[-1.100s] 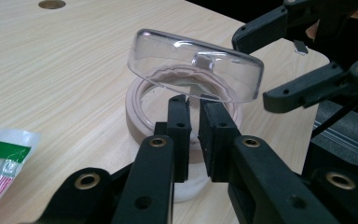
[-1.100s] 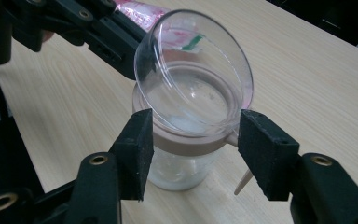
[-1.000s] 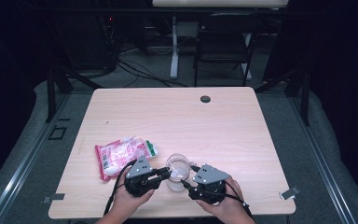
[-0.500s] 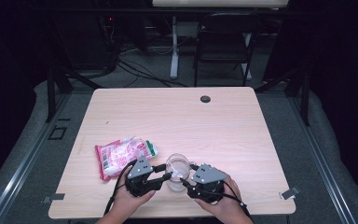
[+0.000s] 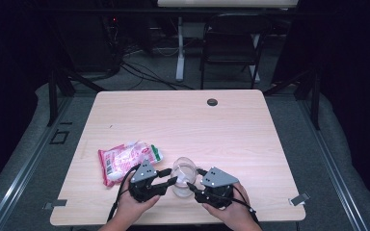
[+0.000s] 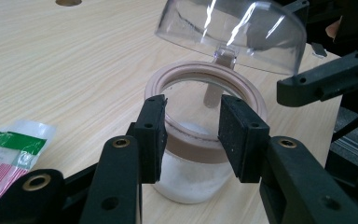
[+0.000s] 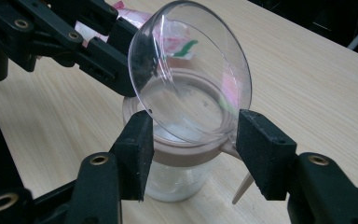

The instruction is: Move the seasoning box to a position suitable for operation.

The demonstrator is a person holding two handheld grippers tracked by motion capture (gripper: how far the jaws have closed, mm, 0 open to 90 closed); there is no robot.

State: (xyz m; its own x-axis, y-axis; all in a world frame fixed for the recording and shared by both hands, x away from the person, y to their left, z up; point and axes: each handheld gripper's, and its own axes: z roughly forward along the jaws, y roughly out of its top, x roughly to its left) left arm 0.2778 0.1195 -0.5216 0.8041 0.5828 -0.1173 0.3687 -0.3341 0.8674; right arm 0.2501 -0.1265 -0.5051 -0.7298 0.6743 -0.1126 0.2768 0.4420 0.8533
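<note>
The small clear glass jar (image 6: 191, 172) with a tan rim ring and white powder at its bottom stands on the pale wooden worktop (image 5: 250, 139), low and centre in the high view, between the two hands. Its clear domed hinged lid (image 6: 233, 32) is swung up and tilted back, so the mouth lies open. We judge the step in hand to be the opening of the jar, with the lid already raised.

The left tongs (image 6: 192, 133) stand open, one pad to each side of the near rim without pressing on it; their jaws have just been opening, with the rim between them. The right tongs (image 7: 193, 156) straddle the ring; we cannot tell whether their pads press it.

The next move, we judge, calls for steadying the jar and reaching for the pink-and-white plastic packet (image 5: 127, 159), left of the jar.

Against the earlier high views, the hands, jar and packet lie as before.
</note>
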